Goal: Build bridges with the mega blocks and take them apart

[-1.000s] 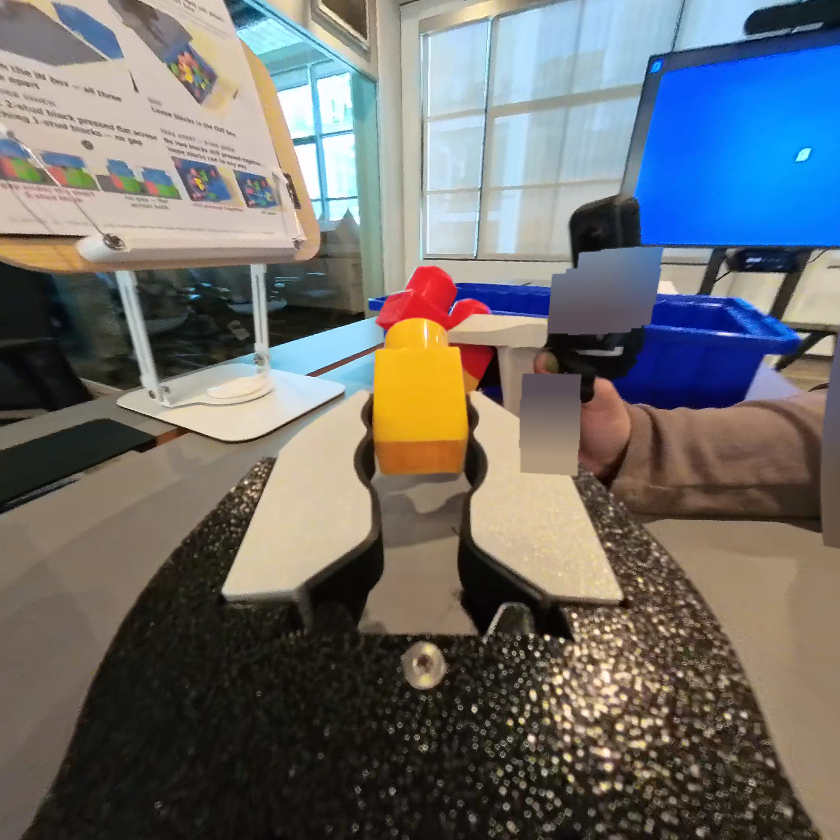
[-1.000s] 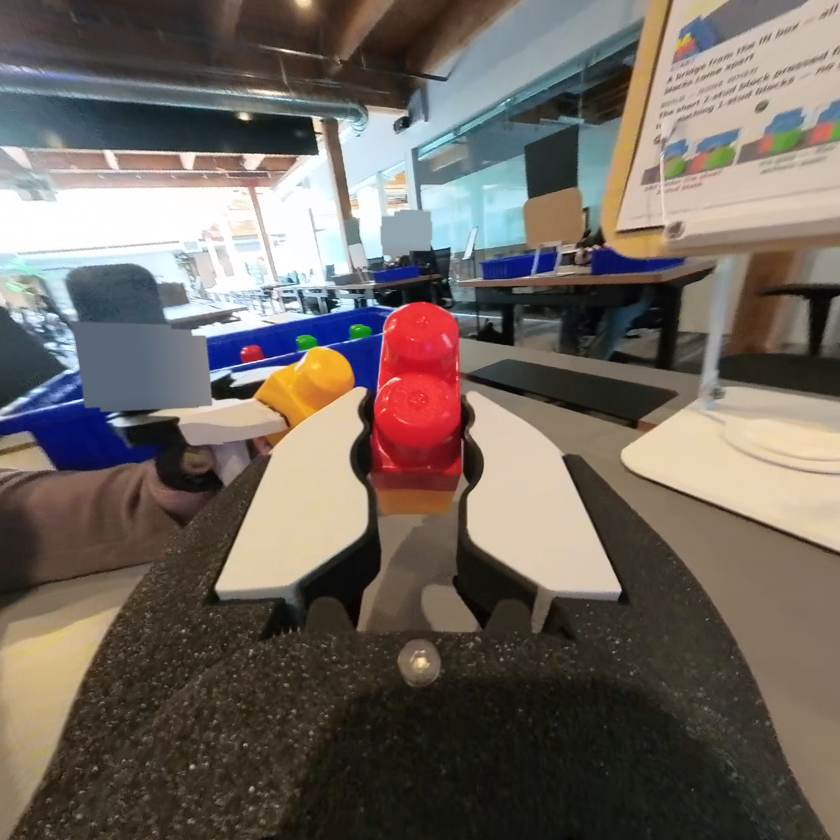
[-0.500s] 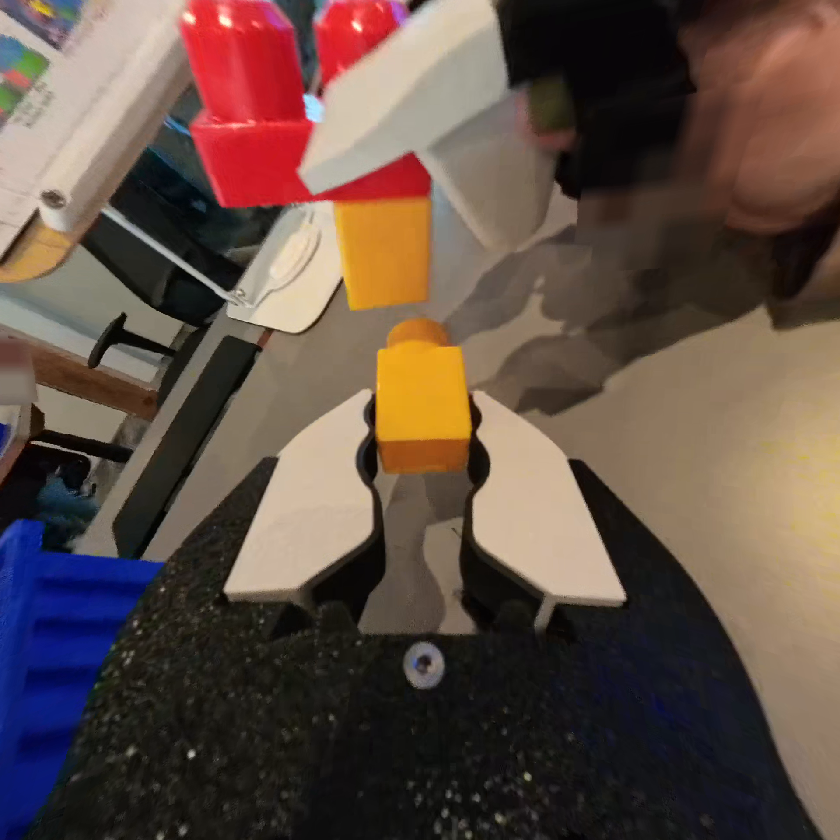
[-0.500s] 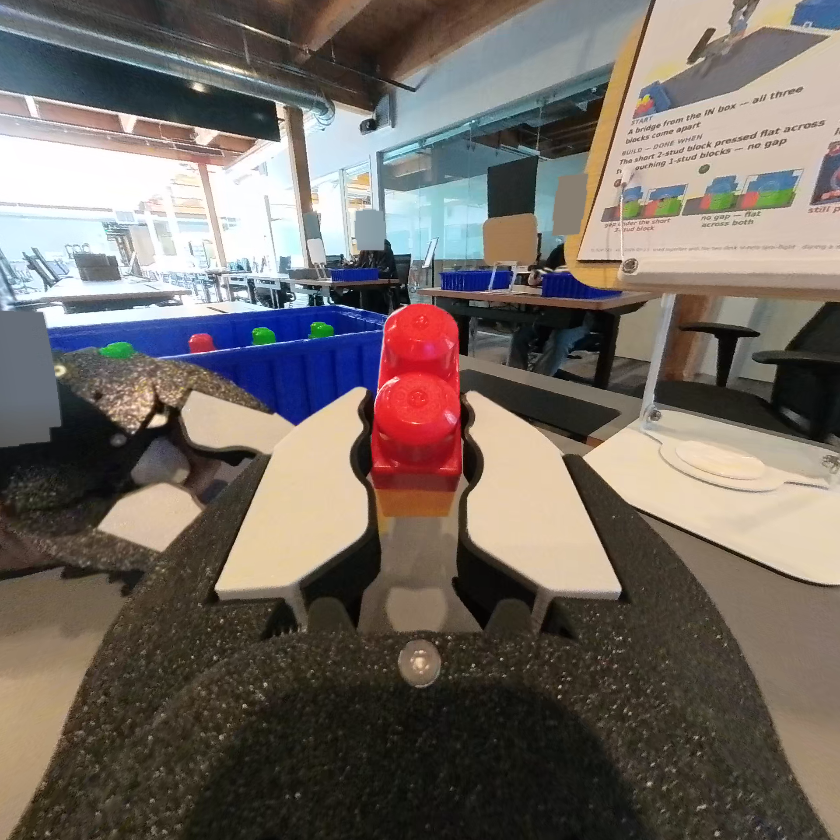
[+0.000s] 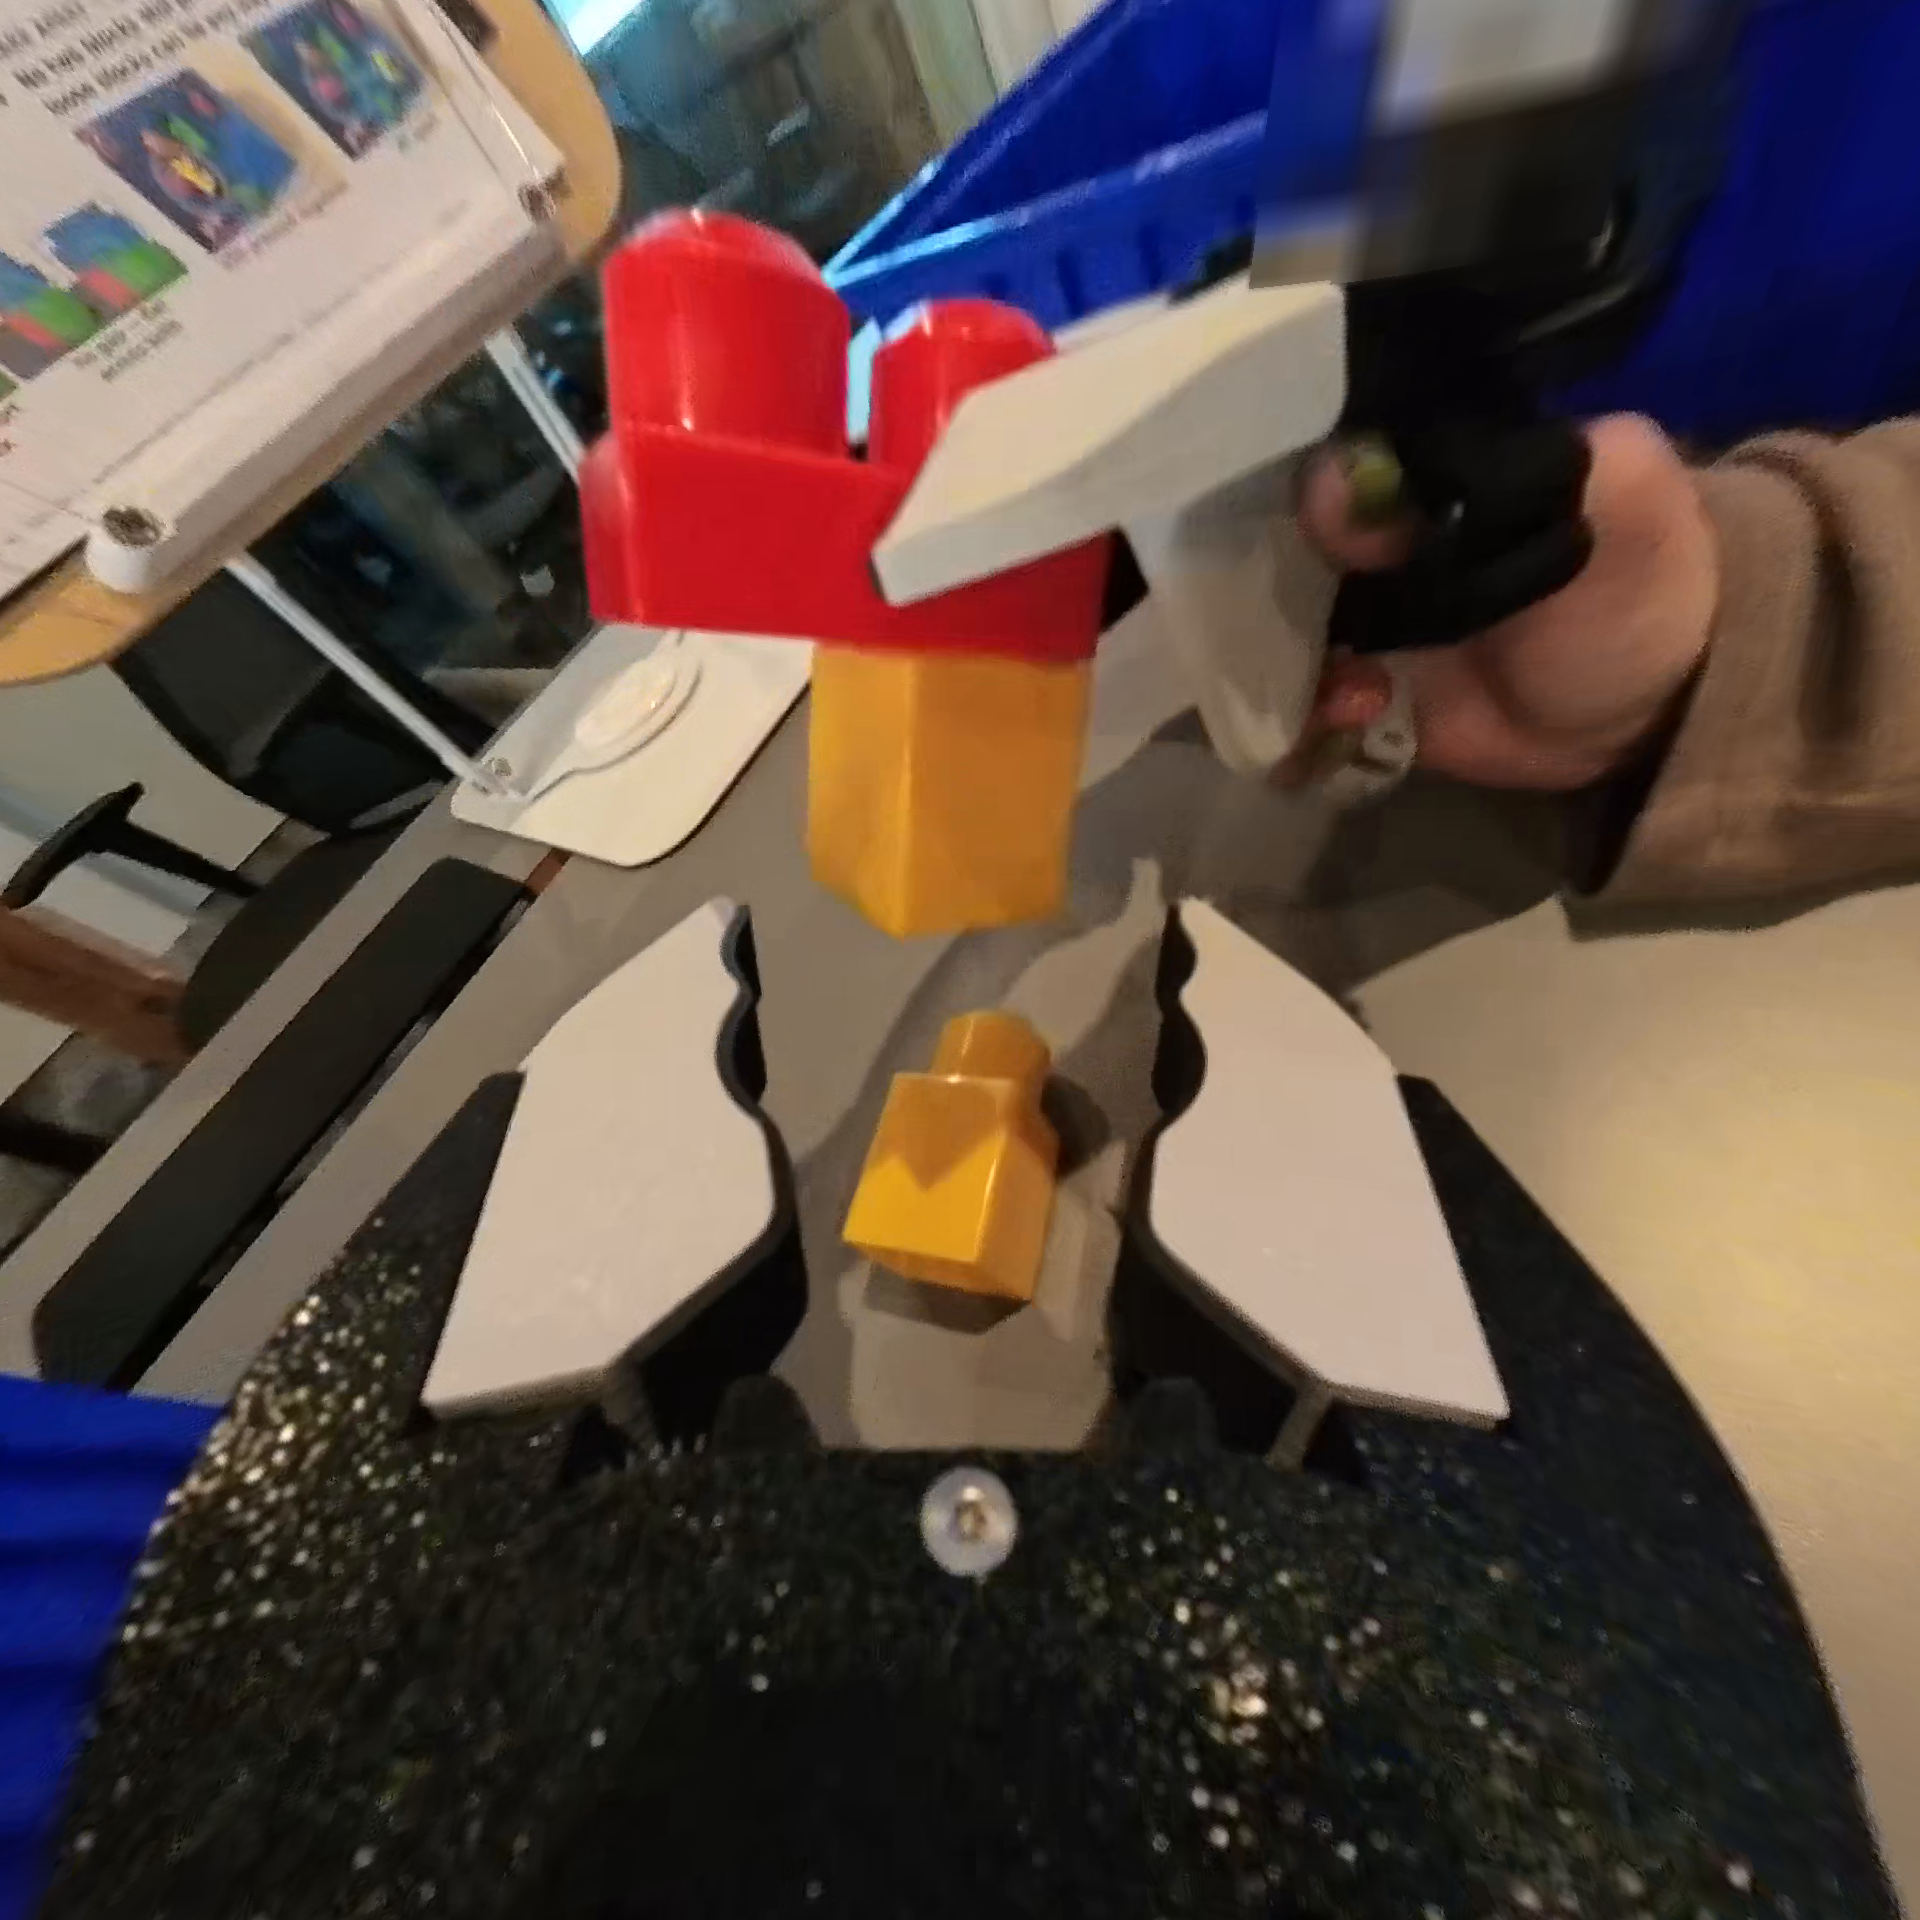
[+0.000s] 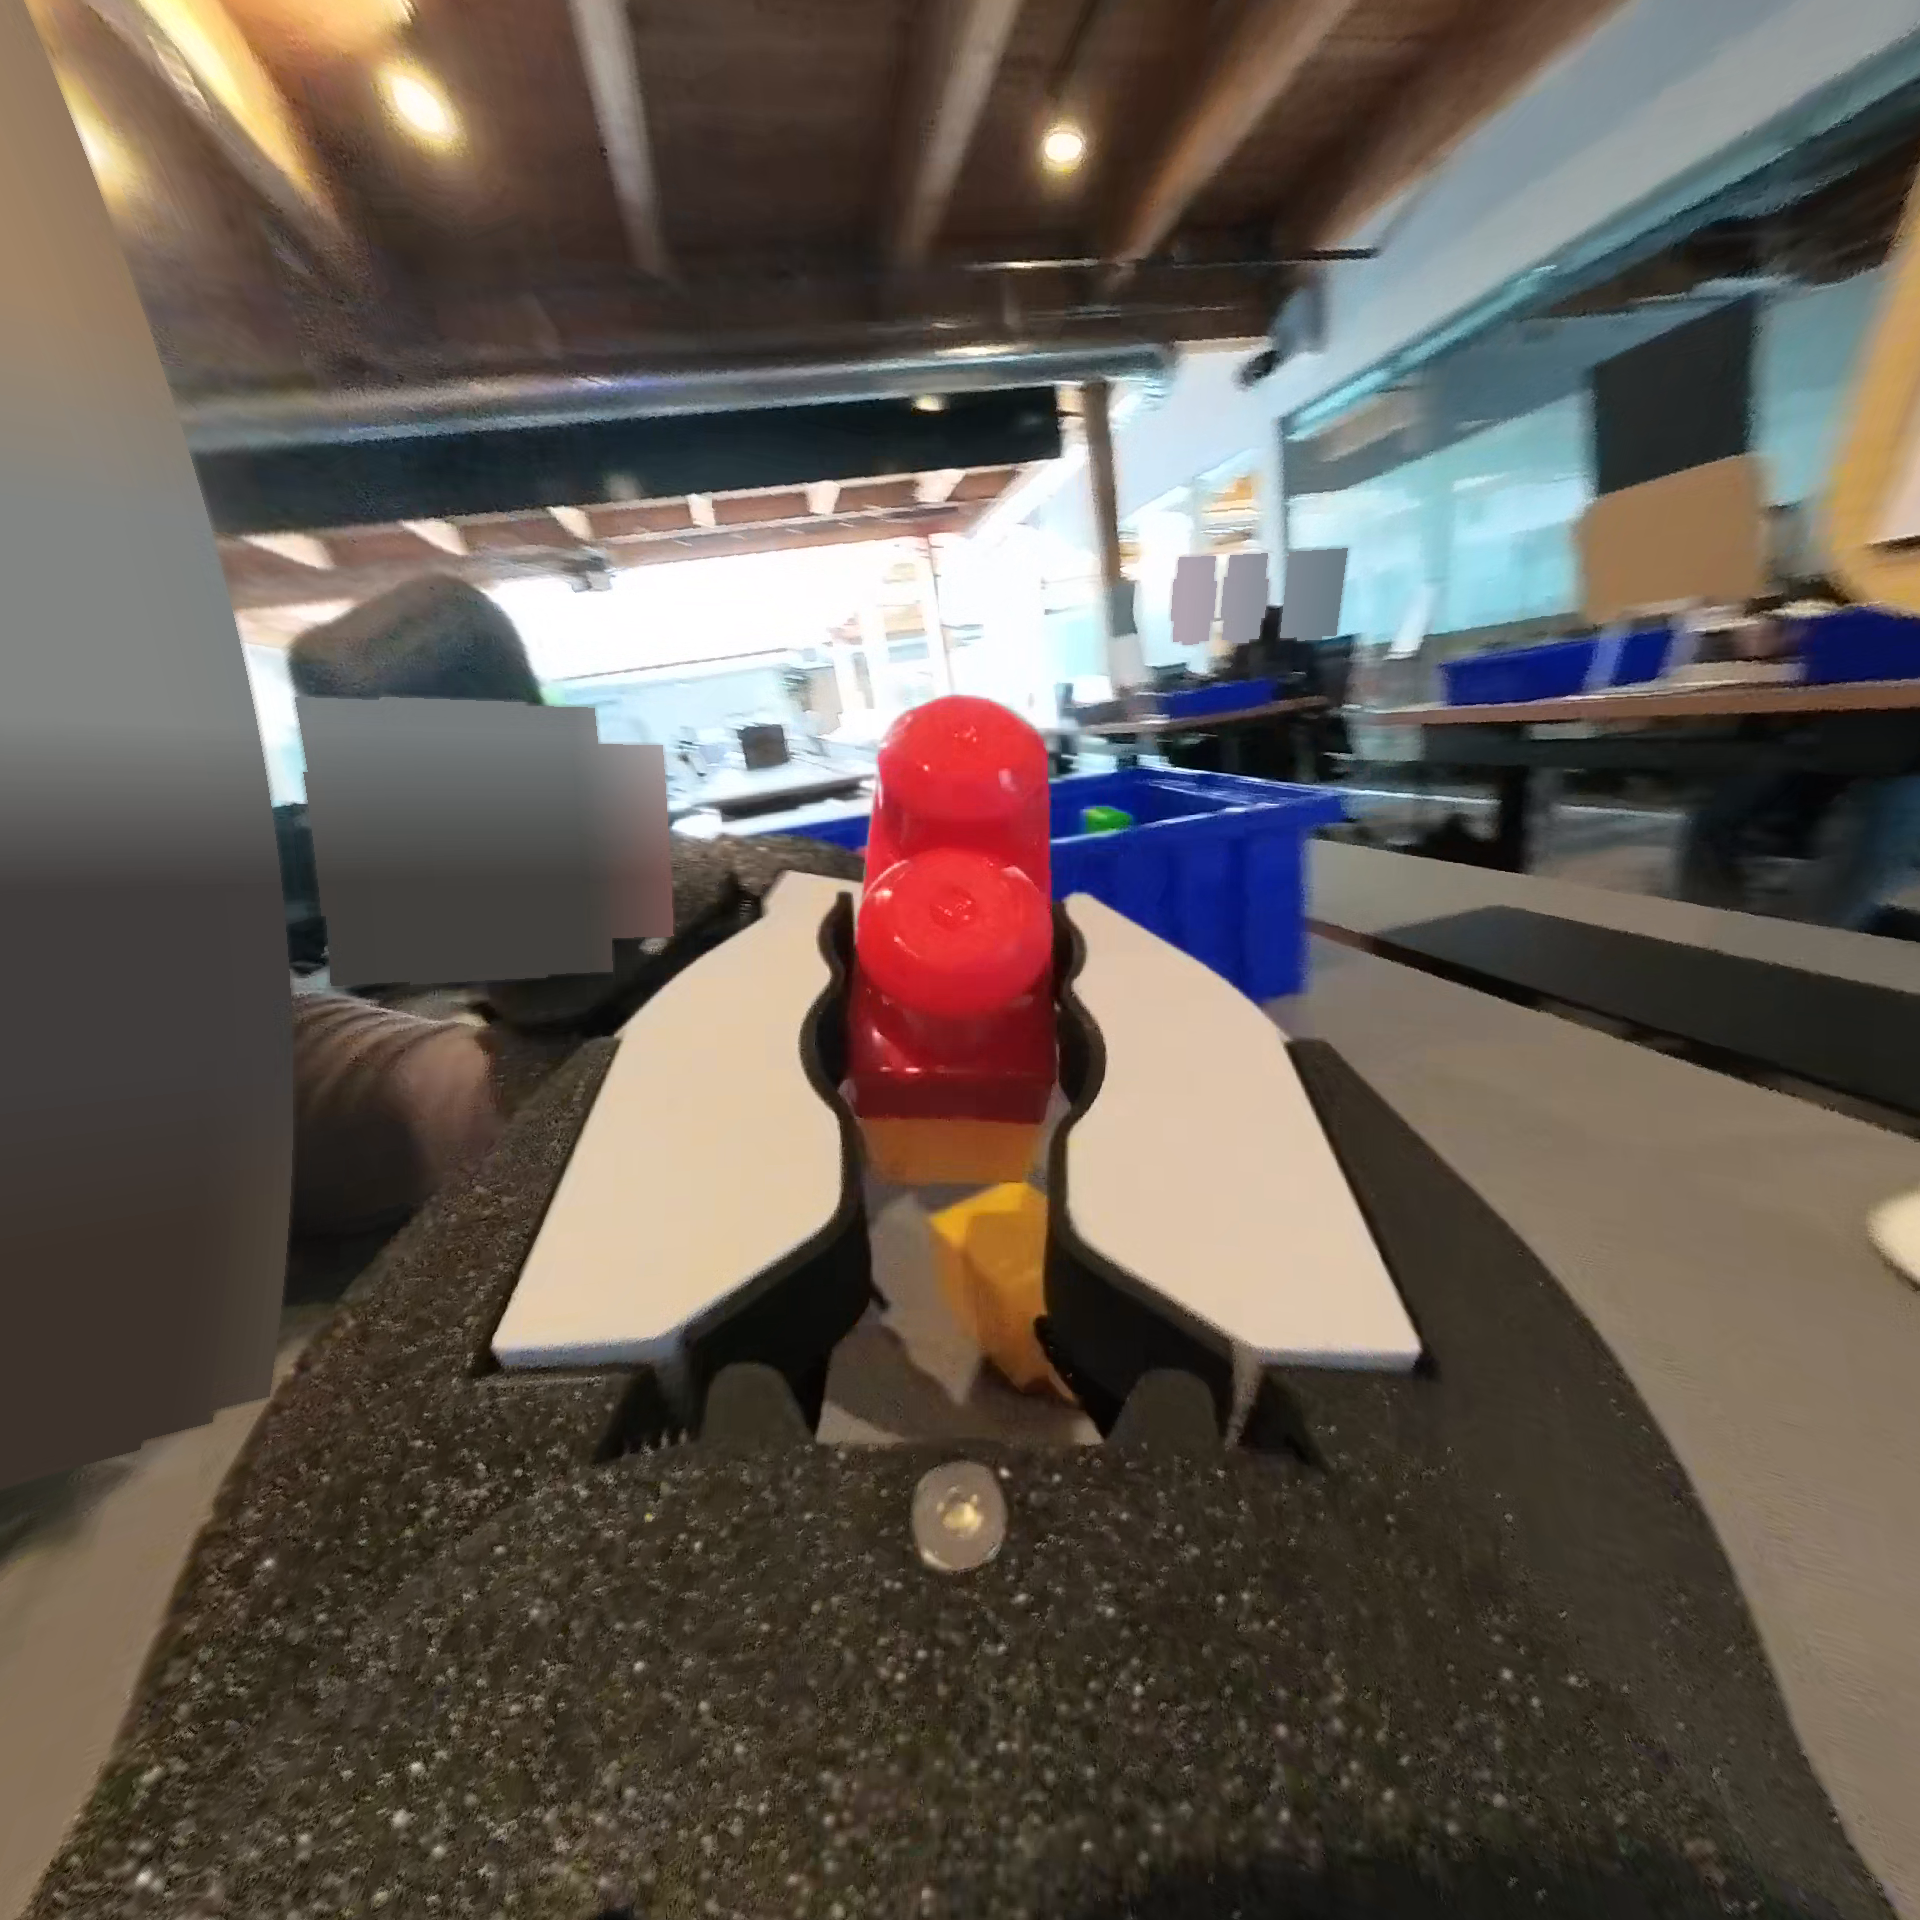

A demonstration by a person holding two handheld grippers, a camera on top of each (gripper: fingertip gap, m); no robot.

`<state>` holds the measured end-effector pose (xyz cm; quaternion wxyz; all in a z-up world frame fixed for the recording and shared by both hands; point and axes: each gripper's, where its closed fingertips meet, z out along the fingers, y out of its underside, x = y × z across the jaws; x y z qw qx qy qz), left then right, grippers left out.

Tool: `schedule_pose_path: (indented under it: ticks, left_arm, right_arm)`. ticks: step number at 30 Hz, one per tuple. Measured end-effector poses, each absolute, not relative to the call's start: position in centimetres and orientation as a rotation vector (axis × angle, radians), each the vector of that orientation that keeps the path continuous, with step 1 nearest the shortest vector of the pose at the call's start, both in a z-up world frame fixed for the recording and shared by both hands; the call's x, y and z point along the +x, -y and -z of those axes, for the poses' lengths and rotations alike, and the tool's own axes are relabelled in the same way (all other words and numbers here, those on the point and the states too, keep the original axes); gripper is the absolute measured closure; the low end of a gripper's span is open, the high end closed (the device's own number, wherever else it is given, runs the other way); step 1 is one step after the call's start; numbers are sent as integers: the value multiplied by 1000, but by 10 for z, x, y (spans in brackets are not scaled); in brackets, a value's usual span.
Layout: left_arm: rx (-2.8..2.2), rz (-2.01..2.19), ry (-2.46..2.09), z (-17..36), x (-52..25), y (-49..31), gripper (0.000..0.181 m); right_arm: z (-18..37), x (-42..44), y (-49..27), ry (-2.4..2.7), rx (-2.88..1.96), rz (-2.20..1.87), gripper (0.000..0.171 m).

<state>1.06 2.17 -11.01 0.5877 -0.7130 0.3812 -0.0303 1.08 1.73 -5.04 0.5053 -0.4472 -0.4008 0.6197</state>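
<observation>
Between the fingers of the left claw, now spread wide and gripping nothing: a loose yellow one-stud block, half a second ago pinched tight there, now lying tilted on the grey worktop with its stud pointing away, clear of both pads. Above and just beyond it, in the air: the red two-stud block with a second yellow block pressed under its right end, clamped in the right claw, closed snugly on the red sides. Judging from this, one bridge leg freshly set free and the left end of the red span bare, so either a take-apart half done or a leg put down for seating. Far behind: a blue bin, and left, an instruction stand.
</observation>
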Motion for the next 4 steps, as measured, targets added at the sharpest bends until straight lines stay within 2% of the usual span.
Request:
schedule_pose_path:
  ticks: [4]
  left_arm:
    - [-1617,242,-881,102,22,-11,123]
  right_arm:
    - [46,7,3,1015,-1014,-1718,136]
